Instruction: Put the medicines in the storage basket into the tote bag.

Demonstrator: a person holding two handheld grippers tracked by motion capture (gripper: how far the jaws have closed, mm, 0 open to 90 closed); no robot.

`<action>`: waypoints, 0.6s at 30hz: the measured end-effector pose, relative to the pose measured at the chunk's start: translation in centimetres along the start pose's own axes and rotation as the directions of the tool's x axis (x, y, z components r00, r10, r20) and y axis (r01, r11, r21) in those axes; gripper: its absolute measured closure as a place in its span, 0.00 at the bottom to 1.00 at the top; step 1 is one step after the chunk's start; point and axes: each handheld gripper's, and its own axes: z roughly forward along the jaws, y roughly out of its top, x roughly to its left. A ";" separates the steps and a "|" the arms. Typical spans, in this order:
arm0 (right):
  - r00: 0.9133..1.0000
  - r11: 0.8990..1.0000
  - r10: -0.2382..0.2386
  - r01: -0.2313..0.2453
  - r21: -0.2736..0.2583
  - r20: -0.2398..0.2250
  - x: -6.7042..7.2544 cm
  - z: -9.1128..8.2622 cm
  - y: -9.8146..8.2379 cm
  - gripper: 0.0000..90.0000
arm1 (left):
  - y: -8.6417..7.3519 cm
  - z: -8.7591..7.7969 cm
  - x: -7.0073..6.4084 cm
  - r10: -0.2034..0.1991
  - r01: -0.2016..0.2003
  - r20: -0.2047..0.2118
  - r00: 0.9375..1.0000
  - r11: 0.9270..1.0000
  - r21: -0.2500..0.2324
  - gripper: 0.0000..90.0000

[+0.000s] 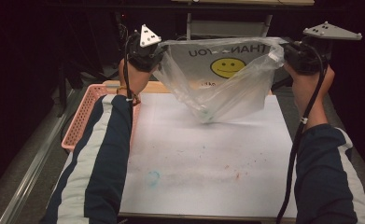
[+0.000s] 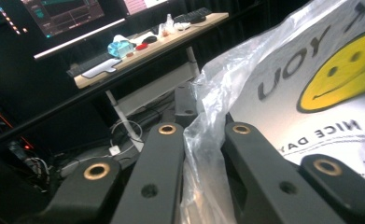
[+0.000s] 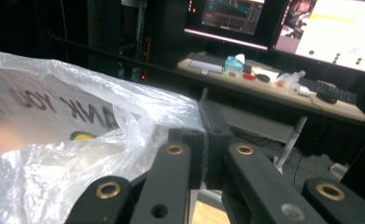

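Two grippers, plastic bag [image 1: 227,84] printed "THANK YOU", yellow smiley, "NICE DAY"

High view looks down; both gripper views sit close, sharing the plastic bag [image 1: 220,77].

Both arms up, both grippers pinched tight.

The left gripper [image 1: 157,52] and the right gripper [image 1: 286,52] are held high and far apart. Each one's jaws are squeezed together. The striped sleeves reach up from the bottom, wrists bent.
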 end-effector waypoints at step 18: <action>1.000 0.996 0.020 -0.020 0.092 0.004 0.3 2.6 -5.2 1.00 | -2.2 1.5 -1.6 -0.051 0.051 0.037 0.998 0.999 0.020 0.53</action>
